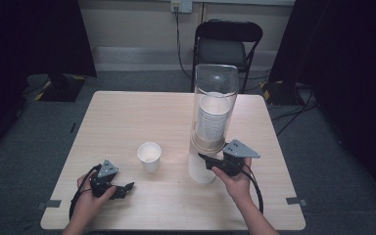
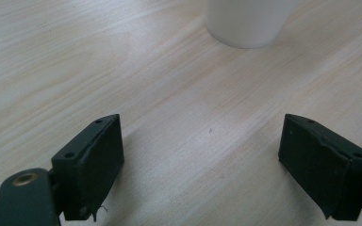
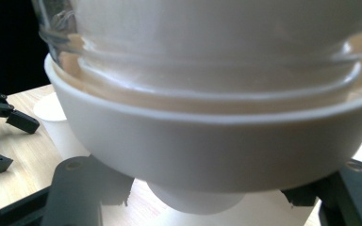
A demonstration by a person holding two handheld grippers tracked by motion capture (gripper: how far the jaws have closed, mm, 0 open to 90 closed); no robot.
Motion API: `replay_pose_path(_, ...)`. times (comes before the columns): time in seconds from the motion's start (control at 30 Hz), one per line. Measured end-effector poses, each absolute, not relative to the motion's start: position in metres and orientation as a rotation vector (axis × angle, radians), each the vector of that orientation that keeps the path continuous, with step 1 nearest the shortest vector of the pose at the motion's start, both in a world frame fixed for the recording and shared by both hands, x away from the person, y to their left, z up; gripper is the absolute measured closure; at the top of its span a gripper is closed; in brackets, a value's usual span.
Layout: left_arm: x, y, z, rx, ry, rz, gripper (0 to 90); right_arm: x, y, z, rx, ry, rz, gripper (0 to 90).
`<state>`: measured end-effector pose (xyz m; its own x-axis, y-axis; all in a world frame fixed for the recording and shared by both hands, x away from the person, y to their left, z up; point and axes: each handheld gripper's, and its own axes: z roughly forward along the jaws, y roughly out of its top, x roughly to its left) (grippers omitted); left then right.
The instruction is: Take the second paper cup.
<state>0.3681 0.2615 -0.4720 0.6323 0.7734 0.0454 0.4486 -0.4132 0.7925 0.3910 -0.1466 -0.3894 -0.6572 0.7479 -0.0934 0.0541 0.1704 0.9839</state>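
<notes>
Near the table's [image 1: 127,112] right edge, right gripper [image 1: 206,160] closed on bottom cup [image 1: 201,169] under the dispenser [image 1: 214,105]; risked dragging 2 cups. Left gripper [image 1: 127,188] wide open, empty, front-left.

A black folding chair [image 1: 228,46] stands behind the light wooden surface [image 1: 127,117], on grey carpet [image 1: 54,127]. A wall socket [image 1: 181,6] feeds a cable [image 1: 178,39]. Dark curtains [image 1: 34,34] flank both sides.
</notes>
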Motion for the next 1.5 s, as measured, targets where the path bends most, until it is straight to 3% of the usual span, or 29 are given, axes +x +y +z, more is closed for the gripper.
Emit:
replay_pose_path(1.13,0.368,0.261,-0.472,2.069,0.956,0.531,14.1,0.393,-0.15,-0.4,0.752,1.933,1.502,36.7)
replay_pose_path(1.2,0.368,0.261,-0.472,2.069,0.955,0.531,14.1,0.398,-0.149,-0.415,0.762,2.064,1.322,37.5)
replay_pose_path(1.27,0.367,0.261,-0.472,2.071,0.951,0.534,13.9,0.401,-0.157,-0.457,0.846,2.199,1.189,37.2)
replay_pose_path(1.33,0.368,0.261,-0.473,2.071,0.945,0.523,13.4,0.396,-0.161,-0.448,0.874,2.156,1.298,37.2)
replay_pose_path(1.5,0.368,0.26,-0.472,2.074,0.946,0.528,12.1,0.398,-0.168,-0.432,0.826,2.25,1.178,36.8)
